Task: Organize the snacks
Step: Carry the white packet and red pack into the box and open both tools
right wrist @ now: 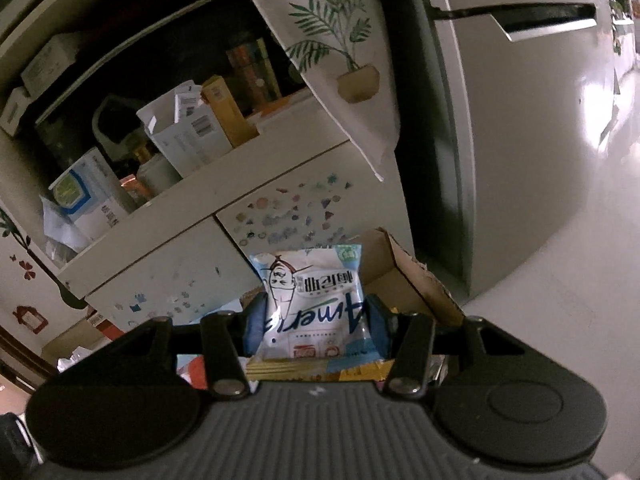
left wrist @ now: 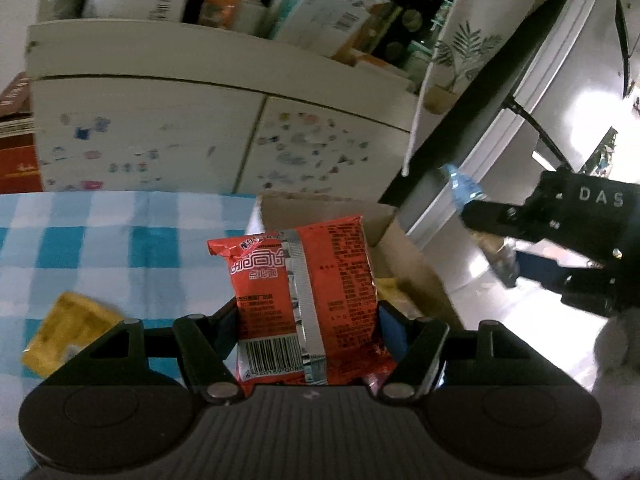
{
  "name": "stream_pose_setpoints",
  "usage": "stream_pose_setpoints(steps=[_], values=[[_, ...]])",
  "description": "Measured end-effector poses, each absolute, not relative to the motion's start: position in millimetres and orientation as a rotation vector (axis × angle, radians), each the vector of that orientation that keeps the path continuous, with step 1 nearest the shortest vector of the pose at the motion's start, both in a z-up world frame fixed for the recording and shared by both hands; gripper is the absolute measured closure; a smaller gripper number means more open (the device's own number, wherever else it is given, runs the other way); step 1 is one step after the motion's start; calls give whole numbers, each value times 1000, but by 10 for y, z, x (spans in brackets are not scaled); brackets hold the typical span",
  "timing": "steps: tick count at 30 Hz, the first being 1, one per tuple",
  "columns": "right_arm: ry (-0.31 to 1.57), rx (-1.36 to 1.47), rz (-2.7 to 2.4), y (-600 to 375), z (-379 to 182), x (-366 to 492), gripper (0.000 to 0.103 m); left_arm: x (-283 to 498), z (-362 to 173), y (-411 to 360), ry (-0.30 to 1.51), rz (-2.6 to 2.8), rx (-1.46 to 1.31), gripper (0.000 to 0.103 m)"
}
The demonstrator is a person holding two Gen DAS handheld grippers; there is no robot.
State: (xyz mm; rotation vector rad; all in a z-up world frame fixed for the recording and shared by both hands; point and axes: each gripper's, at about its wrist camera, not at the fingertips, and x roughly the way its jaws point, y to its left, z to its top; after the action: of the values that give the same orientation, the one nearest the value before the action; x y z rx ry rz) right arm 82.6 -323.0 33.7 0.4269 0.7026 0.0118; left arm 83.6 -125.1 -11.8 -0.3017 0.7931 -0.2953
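Note:
My left gripper (left wrist: 308, 316) is shut on a red snack packet (left wrist: 308, 280) with a barcode, held upright in front of an open cardboard box (left wrist: 404, 256). My right gripper (right wrist: 314, 320) is shut on a white and light-blue snack packet (right wrist: 316, 292), held above the same cardboard box (right wrist: 404, 272); yellow packets (right wrist: 304, 370) lie in the box below it. The right gripper also shows in the left wrist view (left wrist: 492, 236) at the right, holding its packet (left wrist: 464, 190) beside the box.
A yellow packet (left wrist: 66, 334) lies on the blue-checked tablecloth (left wrist: 100, 240) at the left. A white cabinet (left wrist: 224, 136) with stickers and cluttered shelves stands behind. A grey fridge (right wrist: 520, 140) stands at the right, over a shiny floor (left wrist: 500, 280).

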Motion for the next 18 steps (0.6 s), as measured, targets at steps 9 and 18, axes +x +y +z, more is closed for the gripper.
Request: stream_pose_setpoints(steps=[9,18], values=[[713,506,-24,-3350,269,915,48,1077,-210,-1659,814,-322,-287,24],[699,547,-34,-3377,273,923,32,1009,-62,-1620,783,-321,-260,5]])
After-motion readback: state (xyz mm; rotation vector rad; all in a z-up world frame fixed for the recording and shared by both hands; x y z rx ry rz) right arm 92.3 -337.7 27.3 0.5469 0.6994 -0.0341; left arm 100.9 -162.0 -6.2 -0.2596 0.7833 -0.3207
